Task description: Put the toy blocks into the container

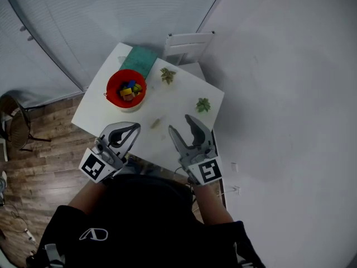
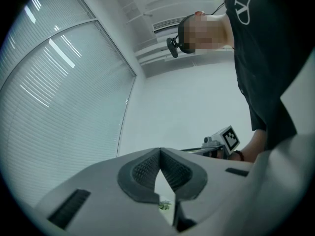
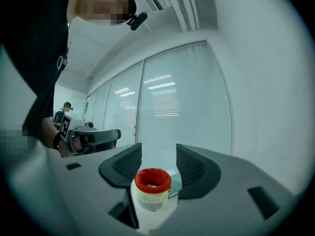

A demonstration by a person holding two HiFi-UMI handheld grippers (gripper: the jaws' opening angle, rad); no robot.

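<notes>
A red container (image 1: 126, 88) stands on the far left part of the white table (image 1: 100, 108), with several coloured toy blocks (image 1: 130, 90) inside it. In the head view both grippers hover over the table's near edge. My left gripper (image 1: 135, 129) is shut, its tips touching with nothing between them (image 2: 160, 152). My right gripper (image 1: 179, 123) is open and empty. In the right gripper view the container (image 3: 152, 183) shows some way off through the gap between the jaws of that gripper (image 3: 158, 156). A small tan piece (image 1: 157, 122) lies on the table just ahead of the grippers.
A teal flat box (image 1: 139, 60) lies behind the container. Two small green plant sprigs (image 1: 167, 75) (image 1: 203, 105) lie on the table. A white chair (image 1: 187, 42) stands at the far side, and a dark chair (image 1: 17, 124) on the wooden floor to the left.
</notes>
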